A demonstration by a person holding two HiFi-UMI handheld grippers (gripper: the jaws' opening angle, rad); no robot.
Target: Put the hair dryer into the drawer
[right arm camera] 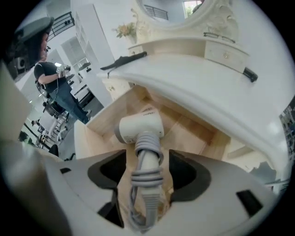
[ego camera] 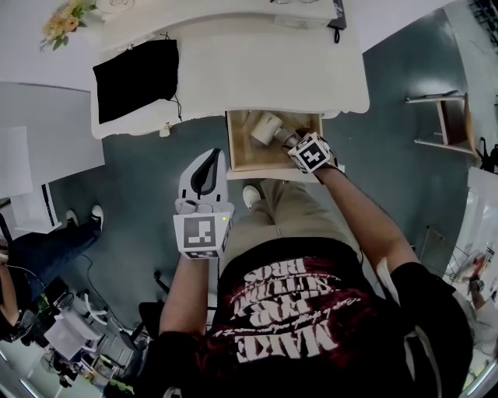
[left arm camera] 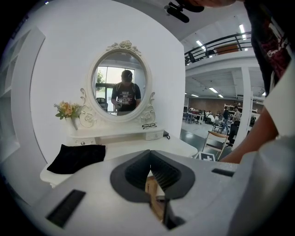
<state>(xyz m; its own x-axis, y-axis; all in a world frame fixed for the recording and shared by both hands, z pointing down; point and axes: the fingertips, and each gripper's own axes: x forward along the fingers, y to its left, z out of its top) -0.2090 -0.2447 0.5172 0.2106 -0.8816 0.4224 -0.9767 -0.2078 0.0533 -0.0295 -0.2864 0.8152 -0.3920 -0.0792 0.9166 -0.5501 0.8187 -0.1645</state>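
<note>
The white hair dryer (ego camera: pixel 268 128) lies inside the open wooden drawer (ego camera: pixel 233 151) of the dressing table, its grey cord wound round the handle. In the right gripper view the hair dryer (right arm camera: pixel 140 126) points its head away on the bottom of the drawer (right arm camera: pixel 92 138). My right gripper (ego camera: pixel 290 141) reaches down into the drawer. The right gripper (right arm camera: pixel 147 157) stands open, and the handle lies between the jaws with a gap on each side. My left gripper (ego camera: pixel 212 155) hangs in front of the drawer's left corner. The left gripper (left arm camera: pixel 150 153) is shut and holds nothing.
The white dressing table (ego camera: pixel 233 62) carries a black cloth (ego camera: pixel 136 76), a vase of flowers (ego camera: pixel 66 19), an oval mirror (left arm camera: pixel 120 87) and a pair of glasses (left arm camera: pixel 149 125). A wooden chair (ego camera: pixel 447 124) stands to the right. My shoe (ego camera: pixel 250 194) is under the drawer.
</note>
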